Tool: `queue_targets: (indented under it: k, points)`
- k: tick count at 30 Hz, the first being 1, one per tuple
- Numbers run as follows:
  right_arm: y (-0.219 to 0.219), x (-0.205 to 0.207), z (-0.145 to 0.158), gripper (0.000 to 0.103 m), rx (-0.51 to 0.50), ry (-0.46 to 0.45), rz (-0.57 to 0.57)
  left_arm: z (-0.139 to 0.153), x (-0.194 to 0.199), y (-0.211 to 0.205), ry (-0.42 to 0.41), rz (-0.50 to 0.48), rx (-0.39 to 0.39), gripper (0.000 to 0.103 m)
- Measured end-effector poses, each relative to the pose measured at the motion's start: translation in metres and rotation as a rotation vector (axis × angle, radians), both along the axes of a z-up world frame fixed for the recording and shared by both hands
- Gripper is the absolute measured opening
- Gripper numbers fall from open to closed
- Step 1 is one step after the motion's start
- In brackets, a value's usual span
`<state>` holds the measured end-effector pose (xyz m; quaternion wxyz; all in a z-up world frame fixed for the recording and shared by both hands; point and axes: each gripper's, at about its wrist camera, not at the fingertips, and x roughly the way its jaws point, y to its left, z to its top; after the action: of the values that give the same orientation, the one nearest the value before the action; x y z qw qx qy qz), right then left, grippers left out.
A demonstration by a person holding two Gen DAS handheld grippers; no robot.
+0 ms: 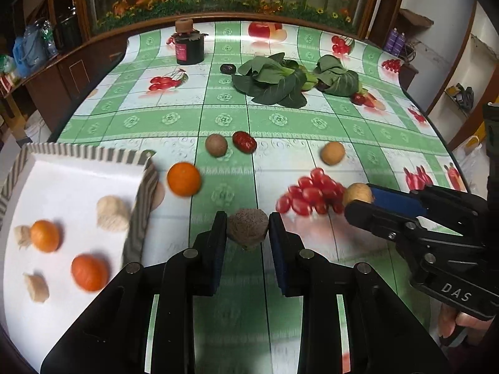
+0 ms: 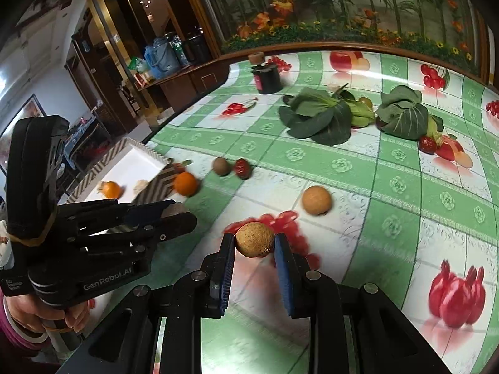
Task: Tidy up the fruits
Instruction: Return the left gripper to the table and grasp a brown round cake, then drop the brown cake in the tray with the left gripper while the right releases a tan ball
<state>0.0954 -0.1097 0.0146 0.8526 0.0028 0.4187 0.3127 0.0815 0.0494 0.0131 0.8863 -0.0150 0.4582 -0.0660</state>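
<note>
My left gripper point(image 1: 248, 230) is clenched on a rough brown fruit point(image 1: 247, 228), both pads pressed to its sides, just right of the tray point(image 1: 78, 180). My right gripper point(image 2: 255, 243) grips a tan round fruit point(image 2: 255, 239) between its blue pads, held over the red berry print on the tablecloth point(image 2: 343, 168).

The white tray with striped rim sits at the table's left edge and holds two oranges point(image 1: 45, 236) and three pale lumps point(image 1: 113, 213). A third orange point(image 1: 184, 179) lies on the cloth just outside the tray's right wall. Farther back, a brown fruit point(image 1: 216, 145) and a red date point(image 1: 244, 142) lie close together; a tan fruit point(image 1: 332, 153) lies apart to their right.

Leafy greens point(image 1: 271, 82) and a dark jar point(image 1: 189, 46) stand toward the far edge.
</note>
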Motion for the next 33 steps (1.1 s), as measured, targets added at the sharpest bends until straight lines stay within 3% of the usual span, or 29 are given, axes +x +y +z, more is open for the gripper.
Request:
queue_targets:
  k: [19,33]
  points:
    - [0.027,-0.066,0.017,0.025,0.054,-0.021,0.019,0.026,-0.079,0.025,-0.108,0.039,0.051,0.026]
    - [0.067,-0.086,0.033,0.025,0.056,-0.058,0.086,0.037,-0.103,0.070,-0.142,0.124,0.059,0.026]
